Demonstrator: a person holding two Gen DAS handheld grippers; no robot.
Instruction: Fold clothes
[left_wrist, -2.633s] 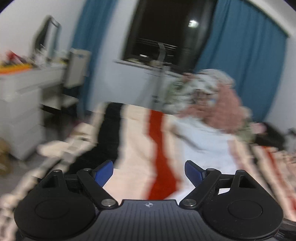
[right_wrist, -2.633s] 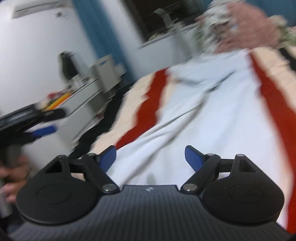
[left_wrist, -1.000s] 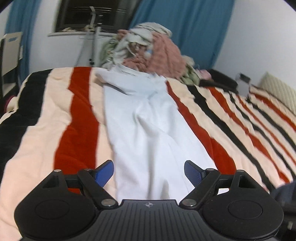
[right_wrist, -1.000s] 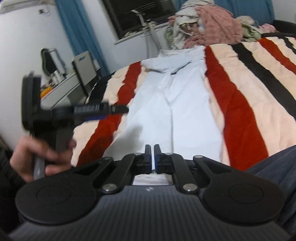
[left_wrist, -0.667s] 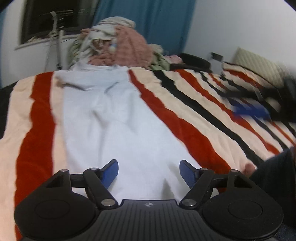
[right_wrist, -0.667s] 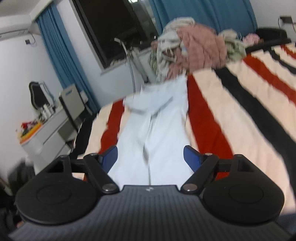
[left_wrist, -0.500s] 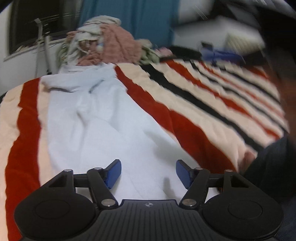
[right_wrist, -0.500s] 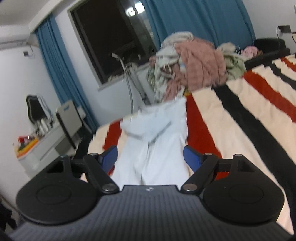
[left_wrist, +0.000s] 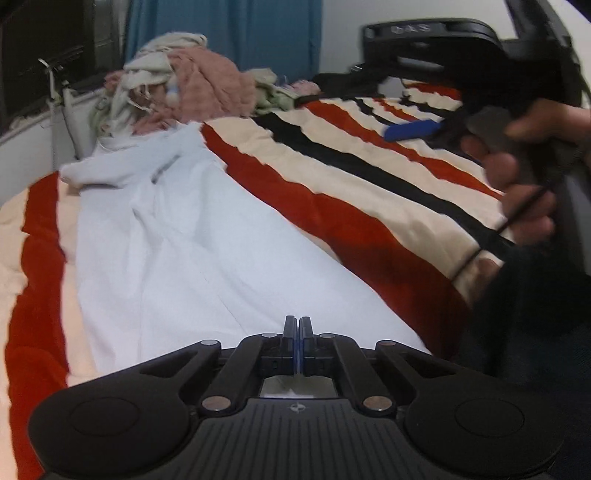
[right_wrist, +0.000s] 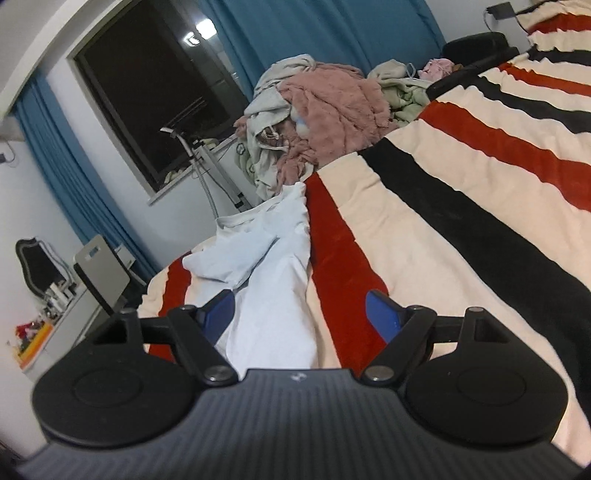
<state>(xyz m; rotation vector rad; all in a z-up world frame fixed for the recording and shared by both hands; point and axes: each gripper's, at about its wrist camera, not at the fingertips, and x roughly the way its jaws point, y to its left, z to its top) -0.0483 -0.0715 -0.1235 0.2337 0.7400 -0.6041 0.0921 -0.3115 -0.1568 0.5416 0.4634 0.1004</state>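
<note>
My left gripper (left_wrist: 297, 328) sits low over the near end of the pale blue garment (left_wrist: 192, 251), its jaws having just closed tight together — whether cloth is pinched between them I cannot tell. My right gripper (right_wrist: 300, 308) hangs above the bed with jaws spread wide, nothing between them; in the left view a hand (left_wrist: 524, 177) grips its handle at the right. The garment lies lengthwise on the striped blanket (right_wrist: 461, 206), its far end rumpled. Beyond it — a heap of clothes (right_wrist: 325, 107), then blue curtains (right_wrist: 332, 33) and a dark window (right_wrist: 155, 88).
</note>
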